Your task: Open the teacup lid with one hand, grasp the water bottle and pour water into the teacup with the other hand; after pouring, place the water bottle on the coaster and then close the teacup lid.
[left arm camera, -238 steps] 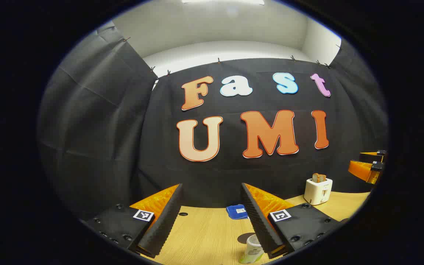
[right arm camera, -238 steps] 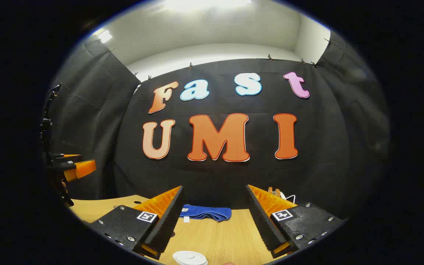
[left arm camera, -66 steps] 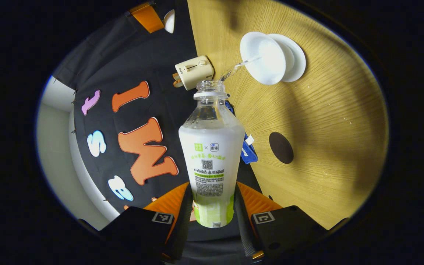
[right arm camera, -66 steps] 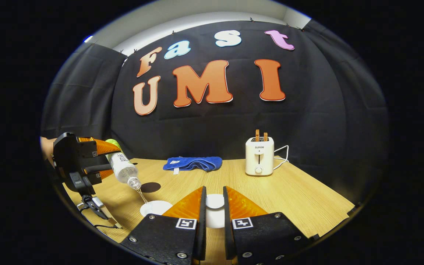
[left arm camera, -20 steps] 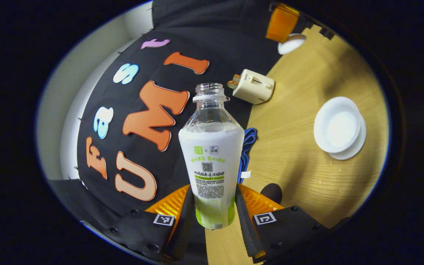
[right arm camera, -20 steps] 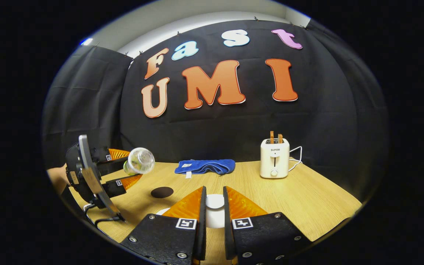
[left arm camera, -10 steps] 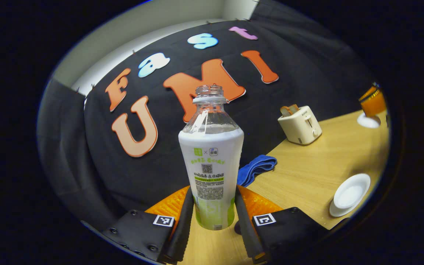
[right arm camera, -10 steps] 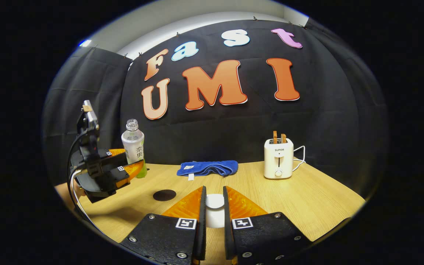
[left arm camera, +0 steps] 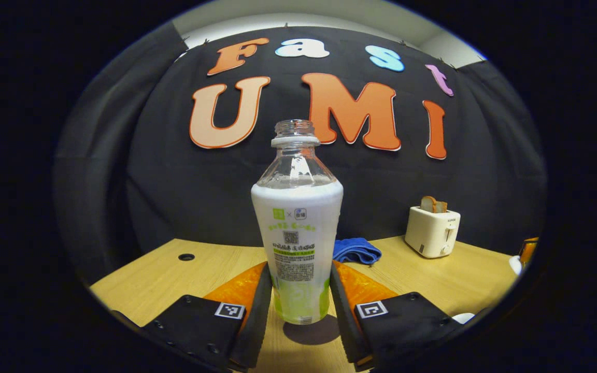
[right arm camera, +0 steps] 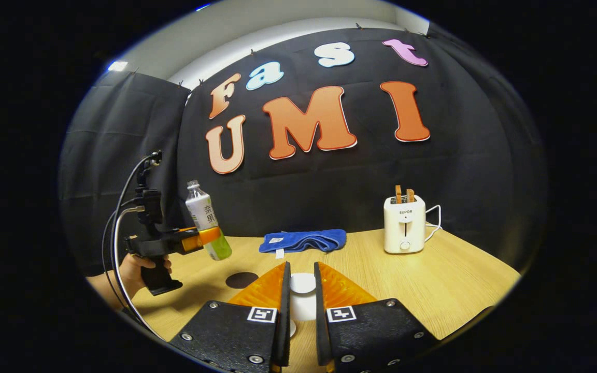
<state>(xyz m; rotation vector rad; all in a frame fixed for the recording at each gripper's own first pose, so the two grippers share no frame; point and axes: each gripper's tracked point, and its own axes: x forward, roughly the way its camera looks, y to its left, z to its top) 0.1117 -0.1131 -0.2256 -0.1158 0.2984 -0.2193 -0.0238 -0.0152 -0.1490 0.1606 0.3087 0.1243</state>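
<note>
While its ridged orange fingers clamp the uncapped clear plastic water bottle [left arm camera: 297, 228] low on its label, the left gripper [left arm camera: 298, 303] holds it nearly upright above the wood-grain table [right arm camera: 433, 280], near the round dark coaster [right arm camera: 242, 280]. The right gripper [right arm camera: 299, 300] pinches the white teacup lid [right arm camera: 302, 284]; a hand [right arm camera: 140, 267] grips the left handle.

Towel [right arm camera: 302, 240] behind coaster [right arm camera: 241, 280]; toaster [right arm camera: 404, 224] right of towel.

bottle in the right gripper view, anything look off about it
The bottle has no cap and tilts slightly in the left gripper, held above the table, not yet on the dark coaster. No spill is visible.
</note>
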